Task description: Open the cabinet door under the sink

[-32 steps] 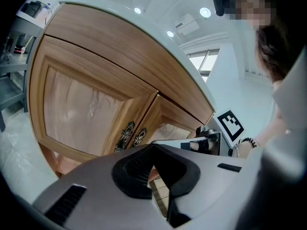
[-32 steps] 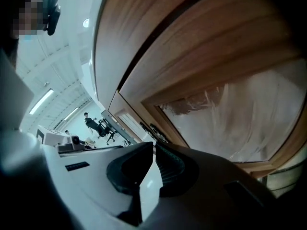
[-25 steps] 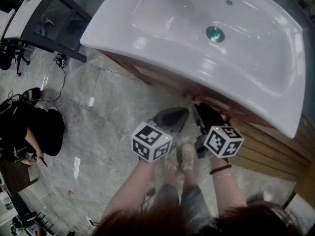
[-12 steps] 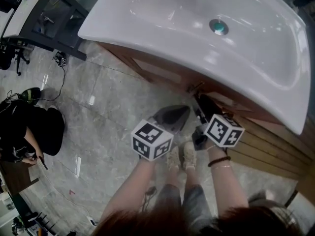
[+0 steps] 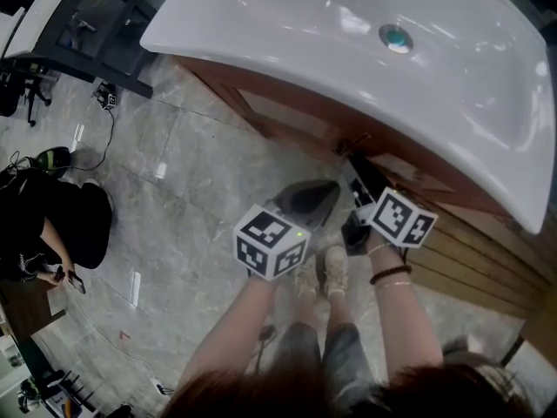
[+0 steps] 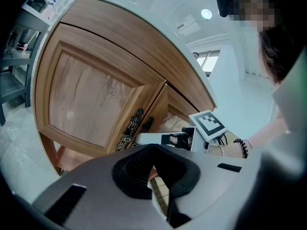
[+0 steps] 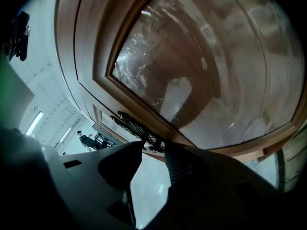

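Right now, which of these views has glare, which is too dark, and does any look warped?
Head view: glare streaks on the white sink. Left gripper view: bright, but the wide lens bows the cabinet door. Right gripper view: dim, with smeared reflections on the glossy door panel.

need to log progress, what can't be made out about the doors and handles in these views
Head view: sink rim overhangs the doors; handles mostly hidden.
Right gripper view: right gripper, jaws apart, at a handle; too dark to tell contact.
Left gripper view: right door is half covered by that gripper; ajar or shut, cannot tell.
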`<state>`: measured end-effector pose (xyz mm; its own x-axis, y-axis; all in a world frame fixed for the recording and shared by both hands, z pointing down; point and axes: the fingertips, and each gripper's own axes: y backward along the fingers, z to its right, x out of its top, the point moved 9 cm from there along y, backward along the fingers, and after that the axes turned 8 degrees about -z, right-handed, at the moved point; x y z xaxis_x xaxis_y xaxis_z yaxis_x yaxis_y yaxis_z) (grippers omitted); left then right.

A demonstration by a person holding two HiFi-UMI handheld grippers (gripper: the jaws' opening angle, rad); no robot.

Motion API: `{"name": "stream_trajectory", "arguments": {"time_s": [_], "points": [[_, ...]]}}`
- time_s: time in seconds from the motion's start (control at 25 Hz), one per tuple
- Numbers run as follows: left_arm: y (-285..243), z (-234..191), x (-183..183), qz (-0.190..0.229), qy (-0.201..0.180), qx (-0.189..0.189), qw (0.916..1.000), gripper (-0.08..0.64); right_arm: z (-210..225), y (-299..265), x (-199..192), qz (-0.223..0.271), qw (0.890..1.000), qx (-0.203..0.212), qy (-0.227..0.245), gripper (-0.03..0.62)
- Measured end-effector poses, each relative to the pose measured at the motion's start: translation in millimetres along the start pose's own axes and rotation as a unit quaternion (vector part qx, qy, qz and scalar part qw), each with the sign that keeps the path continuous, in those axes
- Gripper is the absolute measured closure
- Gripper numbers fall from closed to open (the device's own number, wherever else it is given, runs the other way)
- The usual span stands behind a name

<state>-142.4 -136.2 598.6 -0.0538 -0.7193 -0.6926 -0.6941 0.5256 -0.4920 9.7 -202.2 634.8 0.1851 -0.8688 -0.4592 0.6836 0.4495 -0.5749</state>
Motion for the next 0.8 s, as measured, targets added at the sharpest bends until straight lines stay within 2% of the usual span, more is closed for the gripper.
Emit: {"name": "stream_trajectory", "arguments": {"time_s": [0.08, 0.36, 0.8], "points": [[1.3, -0.2, -1.2, 0.000, 0.003, 0.001, 1.0000, 0.551, 1.8, -0.3, 0.1, -0.004, 1.000, -0.012, 0.004, 0.480], [3.6, 1.0, -3.0, -0.001, 0.005, 0.005, 1.0000, 0.551, -1.3, -3.1, 0.2, -0.005, 0.999, -0.032, -0.007, 0.480], [3.4, 2.6, 0.5, -0.008, 0.001, 0.005, 1.0000, 0.551, -3.9, 0.9, -4.1, 0.004, 1.000, -0.028, -0.008, 0.503]]}}
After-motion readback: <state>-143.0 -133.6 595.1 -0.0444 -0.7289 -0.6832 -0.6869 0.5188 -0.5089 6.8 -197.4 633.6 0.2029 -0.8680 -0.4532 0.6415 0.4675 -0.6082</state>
